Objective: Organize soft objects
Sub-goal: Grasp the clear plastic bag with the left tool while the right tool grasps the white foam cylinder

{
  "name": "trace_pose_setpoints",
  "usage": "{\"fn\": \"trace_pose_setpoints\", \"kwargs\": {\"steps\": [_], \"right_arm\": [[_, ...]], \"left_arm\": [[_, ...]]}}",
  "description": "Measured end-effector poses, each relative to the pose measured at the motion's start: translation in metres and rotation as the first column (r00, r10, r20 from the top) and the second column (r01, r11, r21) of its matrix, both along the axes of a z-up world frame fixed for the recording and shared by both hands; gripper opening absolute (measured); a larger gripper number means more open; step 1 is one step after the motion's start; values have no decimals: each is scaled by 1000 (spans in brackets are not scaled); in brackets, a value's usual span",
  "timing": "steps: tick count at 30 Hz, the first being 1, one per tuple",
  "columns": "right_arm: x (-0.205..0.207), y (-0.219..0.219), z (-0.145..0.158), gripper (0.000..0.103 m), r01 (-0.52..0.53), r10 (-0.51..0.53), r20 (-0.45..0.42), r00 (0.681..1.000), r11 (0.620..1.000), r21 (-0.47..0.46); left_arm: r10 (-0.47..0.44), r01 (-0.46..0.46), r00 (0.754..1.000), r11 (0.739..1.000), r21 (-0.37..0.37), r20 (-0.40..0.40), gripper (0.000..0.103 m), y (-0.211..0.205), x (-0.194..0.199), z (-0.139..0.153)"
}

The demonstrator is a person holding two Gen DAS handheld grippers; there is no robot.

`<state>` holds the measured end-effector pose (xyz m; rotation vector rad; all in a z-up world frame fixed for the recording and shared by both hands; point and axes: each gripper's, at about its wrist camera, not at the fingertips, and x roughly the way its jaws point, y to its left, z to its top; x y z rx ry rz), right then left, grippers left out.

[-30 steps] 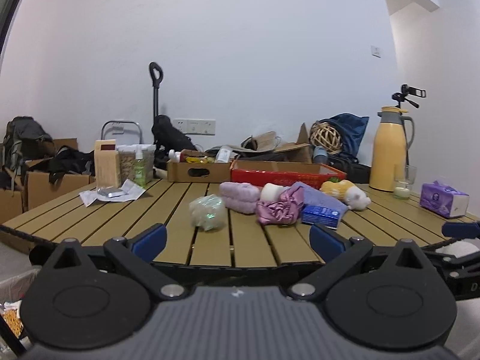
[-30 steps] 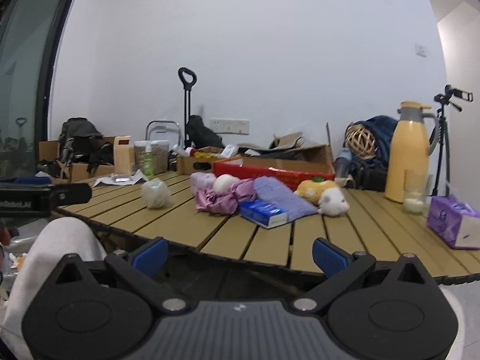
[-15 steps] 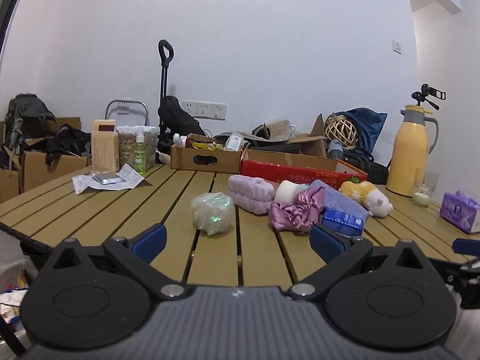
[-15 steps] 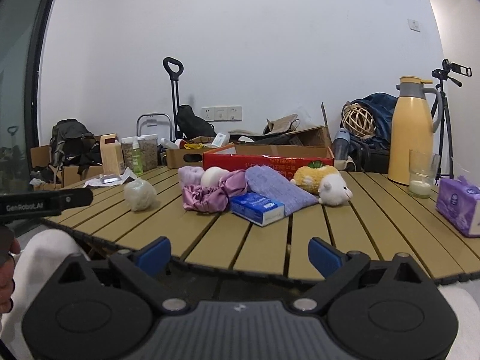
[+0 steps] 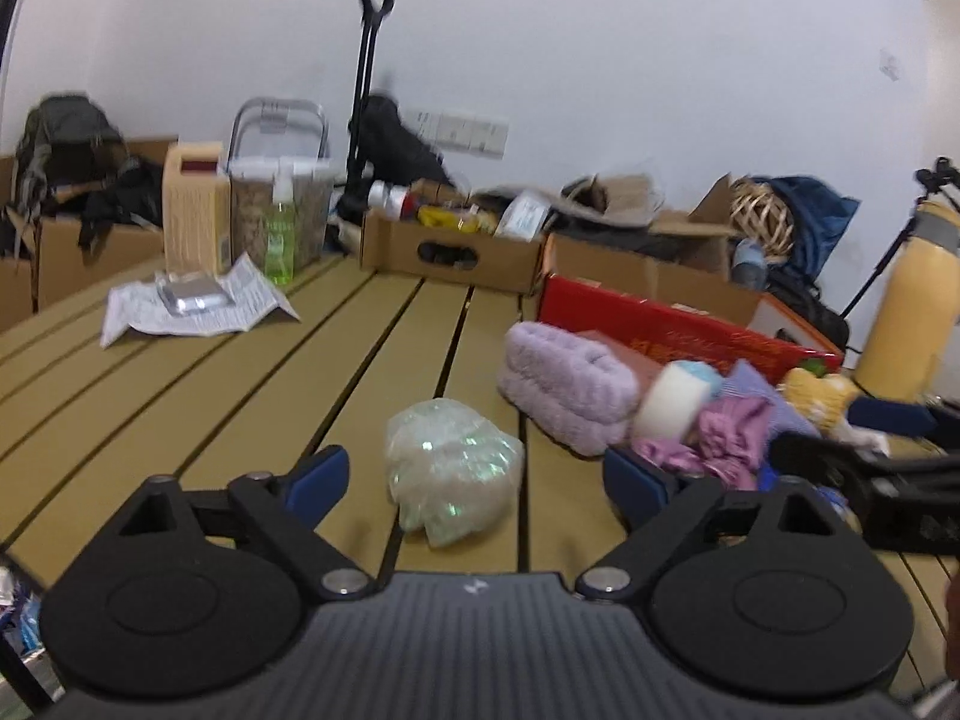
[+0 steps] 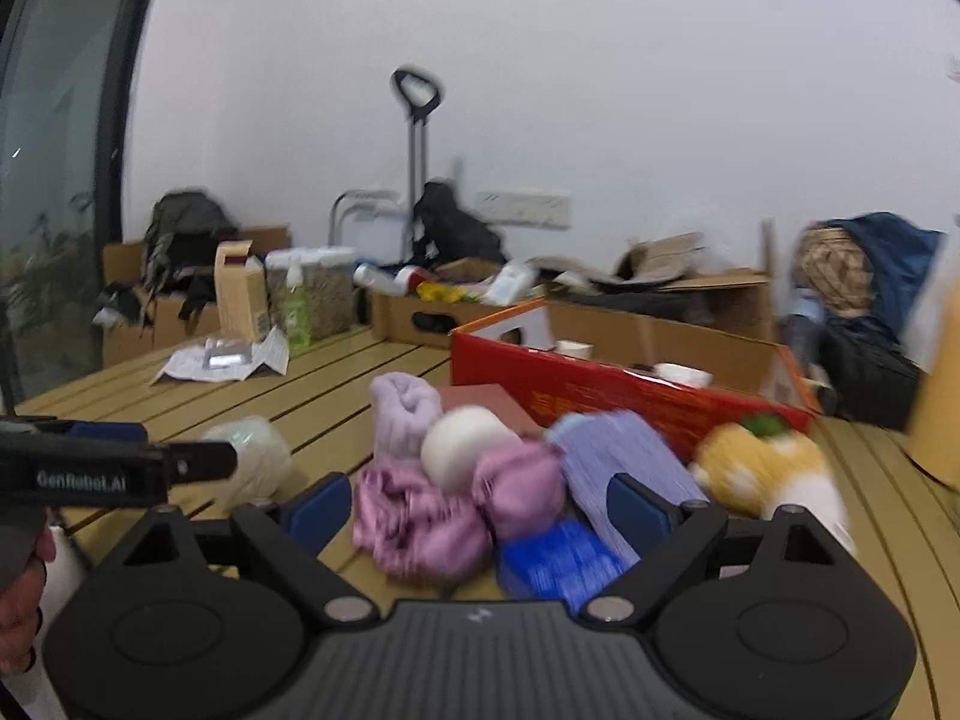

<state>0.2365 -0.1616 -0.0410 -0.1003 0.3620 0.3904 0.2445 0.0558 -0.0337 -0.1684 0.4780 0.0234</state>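
A shiny white-green wrapped bundle (image 5: 453, 468) lies on the slatted table (image 5: 180, 396), between the fingers of my left gripper (image 5: 474, 477). Its jaws are closing and the pads do not touch the bundle. To the right is a heap: lilac fluffy towel (image 5: 564, 384), white ball (image 6: 462, 444), pink satin cloth (image 6: 420, 522), blue packet (image 6: 558, 558), lavender cloth (image 6: 624, 456) and yellow-white plush (image 6: 762, 468). My right gripper (image 6: 477, 507) is closing too, with the pink cloth and blue packet between its fingers, untouched. The picture is blurred.
A red box (image 6: 600, 390) stands just behind the heap. Behind it sit cardboard boxes (image 5: 450, 252). A paper sheet with a foil packet (image 5: 192, 300) and a green bottle (image 5: 279, 240) are at the back left. A yellow flask (image 5: 912, 300) stands at the right.
Both grippers have moved forward over the table and now reach the bundle and the heap. Their fingers stand a little closer together than before.
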Motion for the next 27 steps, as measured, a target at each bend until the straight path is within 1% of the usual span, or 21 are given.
{"fn": "trace_pose_setpoints", "kwargs": {"steps": [2,3,4,5,6,7,8,10,11,13,17,20,21,24,27], "right_arm": [[36,12,3,85,-38,38,-25,999,999,-23],[52,17,3,82,-52,50,-47,998,998,-41],[65,22,3,81,-59,55,-66,996,997,-58],[81,27,2,81,-80,72,-105,992,994,-80],[92,32,1,74,-99,86,-139,986,991,-91],[105,36,-1,70,-117,98,-180,979,988,-104],[115,39,-2,68,-135,108,-210,972,984,-114],[127,45,-6,57,-157,118,-247,962,977,-145],[129,46,-7,56,-167,127,-251,959,975,-144],[129,45,-6,52,-171,133,-257,957,976,-133],[124,38,4,50,-145,122,-220,968,985,-94],[106,28,24,51,-123,112,-146,983,990,-64],[94,23,32,51,-116,111,-103,988,992,-47],[61,9,51,52,-88,88,-21,996,996,-26],[18,-8,66,52,-53,53,43,998,999,-11]], "left_arm": [[6,-6,999,1000,-9,-31,86,4,17,-2],[5,-5,999,1000,-11,-45,85,6,26,-3],[4,-5,998,1000,-14,-64,82,7,32,-4],[4,-6,996,1000,-26,-88,79,9,38,-6],[0,-5,994,999,-42,-111,72,10,43,-9],[-3,-5,991,998,-60,-131,61,12,47,-11],[-5,-5,990,997,-73,-143,55,14,49,-13],[-12,0,989,997,-83,-148,48,16,50,-15],[-12,1,989,997,-78,-144,45,16,50,-15],[-12,3,991,998,-69,-136,41,15,48,-13],[-26,18,994,997,-78,-102,39,9,38,1],[-45,41,998,996,-81,-40,40,3,18,22],[-51,49,999,996,-77,-18,40,1,11,29],[-71,74,996,996,-55,53,40,-12,-16,48],[-111,115,988,993,-37,107,41,-25,-43,62]]}}
